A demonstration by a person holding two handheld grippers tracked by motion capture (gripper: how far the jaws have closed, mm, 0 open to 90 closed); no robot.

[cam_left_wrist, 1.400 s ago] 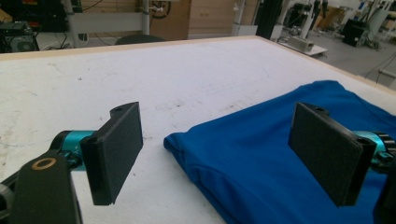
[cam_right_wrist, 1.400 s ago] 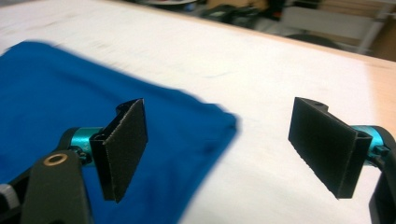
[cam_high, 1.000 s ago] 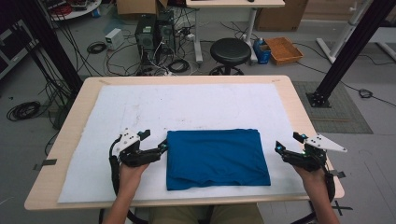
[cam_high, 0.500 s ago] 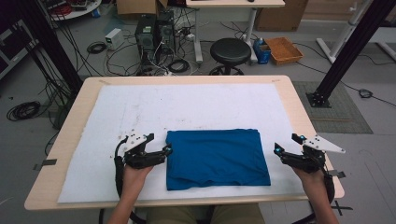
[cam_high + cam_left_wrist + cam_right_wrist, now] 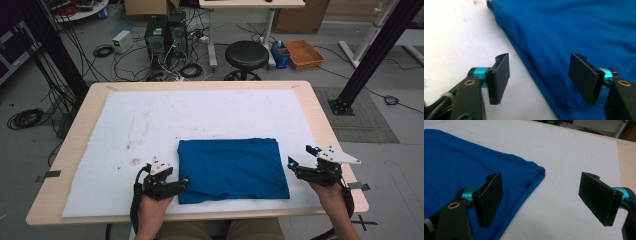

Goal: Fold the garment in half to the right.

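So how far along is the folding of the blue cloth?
The blue cloth already lies folded into a neat rectangle on the white mat. The left gripper straddles its near-left edge, fingers just closing but not yet gripping. The right gripper waits open at the right edge. Any further fold remains.

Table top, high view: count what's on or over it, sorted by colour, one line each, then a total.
Blue: 1, the folded blue cloth garment
White: 1, the white felt mat under it
Black: 2, the black left gripper at the cloth's left edge, open, its fingers just closing; the black right gripper off its right edge, open
Total: 4
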